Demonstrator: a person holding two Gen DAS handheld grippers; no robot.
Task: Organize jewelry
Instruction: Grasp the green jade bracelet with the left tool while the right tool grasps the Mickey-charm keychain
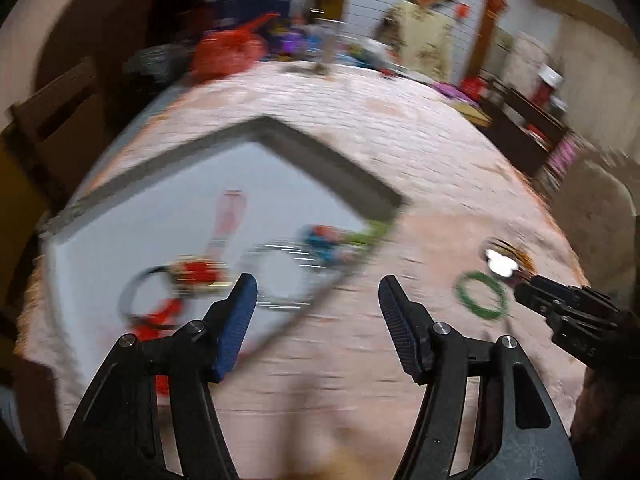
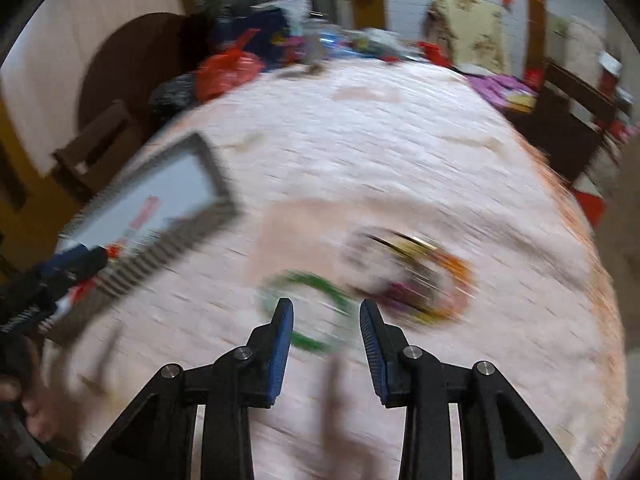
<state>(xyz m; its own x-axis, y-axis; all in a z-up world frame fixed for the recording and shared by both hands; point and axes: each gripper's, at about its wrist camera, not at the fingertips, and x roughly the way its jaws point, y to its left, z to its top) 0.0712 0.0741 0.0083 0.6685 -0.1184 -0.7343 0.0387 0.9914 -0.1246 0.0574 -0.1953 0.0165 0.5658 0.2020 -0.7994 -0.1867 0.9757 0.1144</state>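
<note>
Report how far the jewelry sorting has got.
Done: several pieces, among them a silver bangle and a red-beaded piece, already lie on the grey-edged tray. In hand: nothing; the left tongs are open and empty, and the right tongs are open around the green bangle. Left: that bangle and the blurred multicoloured pile beside it on the pink cloth.

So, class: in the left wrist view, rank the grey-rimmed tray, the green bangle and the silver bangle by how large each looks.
1. Grey-rimmed tray, by far the largest.
2. Silver bangle, lying in the tray.
3. Green bangle, on the pink cloth.

The bangles look close in size; blur and differing nearness make their order unsure.
</note>
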